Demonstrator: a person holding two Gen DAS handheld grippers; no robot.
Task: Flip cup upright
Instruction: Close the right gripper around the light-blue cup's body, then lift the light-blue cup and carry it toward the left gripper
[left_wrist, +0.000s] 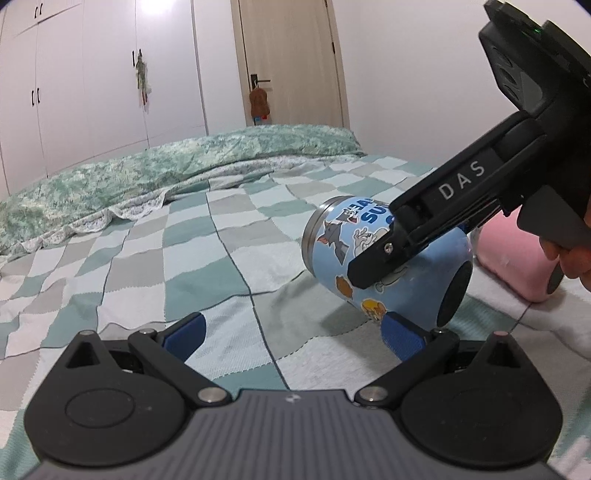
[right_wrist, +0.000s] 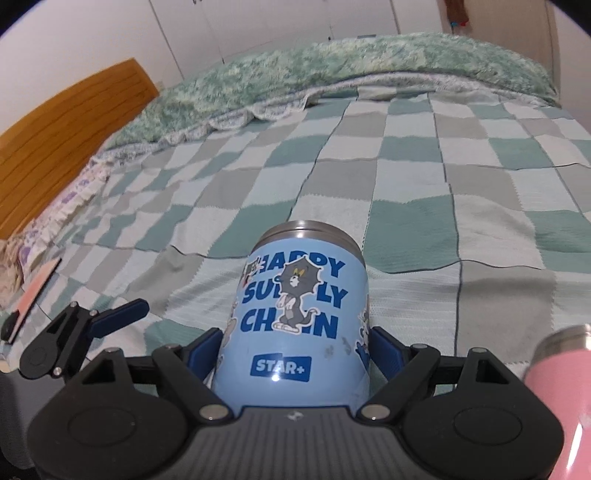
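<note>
A light blue cup (right_wrist: 295, 317) with cartoon cat stickers and a steel rim lies on its side on the checkered bedspread (right_wrist: 406, 166), its mouth pointing away from the right gripper. My right gripper (right_wrist: 295, 350) is shut on the cup near its base, one blue pad on each side. In the left wrist view the cup (left_wrist: 332, 243) lies at right with its dark base toward the camera, and the right gripper's black finger (left_wrist: 384, 258) crosses it. My left gripper (left_wrist: 291, 336) is open and empty, low over the bedspread just left of the cup.
A pink cup (right_wrist: 557, 391) lies close to the right of the blue cup; it also shows in the left wrist view (left_wrist: 513, 254). A green fuzzy blanket (left_wrist: 147, 173) is bunched along the far side of the bed. A wooden headboard (right_wrist: 62, 136) stands at left.
</note>
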